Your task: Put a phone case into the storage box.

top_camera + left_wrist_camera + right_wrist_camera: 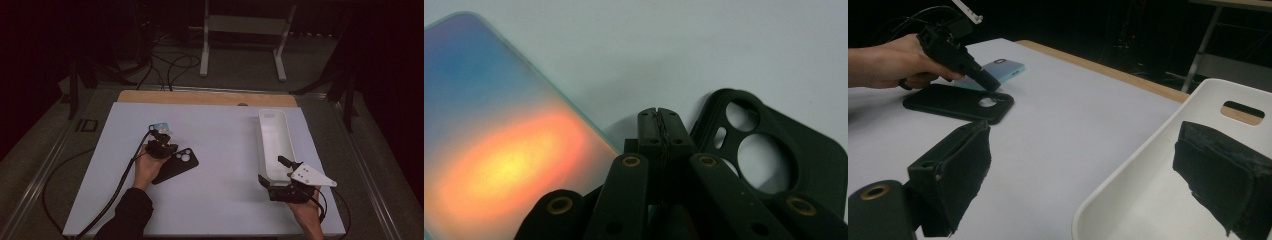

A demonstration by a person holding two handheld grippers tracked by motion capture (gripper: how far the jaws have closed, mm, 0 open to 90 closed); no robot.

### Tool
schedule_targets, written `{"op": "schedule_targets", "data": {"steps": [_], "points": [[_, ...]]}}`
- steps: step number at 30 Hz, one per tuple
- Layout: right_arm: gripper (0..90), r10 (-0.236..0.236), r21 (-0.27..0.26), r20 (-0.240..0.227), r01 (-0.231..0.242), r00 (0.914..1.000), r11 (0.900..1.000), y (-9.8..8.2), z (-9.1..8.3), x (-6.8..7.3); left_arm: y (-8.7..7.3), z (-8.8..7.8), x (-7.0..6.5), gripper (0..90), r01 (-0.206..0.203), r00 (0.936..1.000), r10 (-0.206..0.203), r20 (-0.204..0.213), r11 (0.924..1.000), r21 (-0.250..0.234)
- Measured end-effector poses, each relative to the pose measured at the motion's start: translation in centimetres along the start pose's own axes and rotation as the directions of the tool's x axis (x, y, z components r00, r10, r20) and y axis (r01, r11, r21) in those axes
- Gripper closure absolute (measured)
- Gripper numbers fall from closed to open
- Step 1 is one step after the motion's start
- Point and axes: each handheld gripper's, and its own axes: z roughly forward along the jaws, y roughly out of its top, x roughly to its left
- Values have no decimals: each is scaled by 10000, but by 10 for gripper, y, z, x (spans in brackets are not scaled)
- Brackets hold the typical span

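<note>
A black phone case with round camera cut-outs lies on the white table, back up, also seen close in the left gripper view. Just behind it lies a light-blue iridescent phone case. My left gripper points down at the table between the two cases, its jaws shut with nothing visible between them. My right gripper is open and straddles the near end wall of a long white tray, one pad inside it and the other pad outside.
The white board covers a wooden table whose far edge shows behind it. In the right gripper view the left hand and left gripper hover over the black case, with the blue case beyond. Cables and a stand lie past the table.
</note>
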Motion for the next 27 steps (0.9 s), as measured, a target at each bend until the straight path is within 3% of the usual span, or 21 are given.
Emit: {"op": "schedule_targets", "data": {"steps": [4, 15, 27], "points": [[85, 18, 2, -2, -18, 10000, 10000, 0, 0, 0, -6, -5, 0, 900, -114, 9998, 114, -144, 9999, 63], [86, 0, 13, 19, 0, 10000, 10000, 0, 1, 0, -19, -19, 8, 899, 72, 9982, -62, -600, 9998, 168], [86, -45, 21, 28, 45, 10000, 10000, 1, 2, -2, -45, -43, 31, 899, 792, 9888, -786, -1268, 9969, -6]]}}
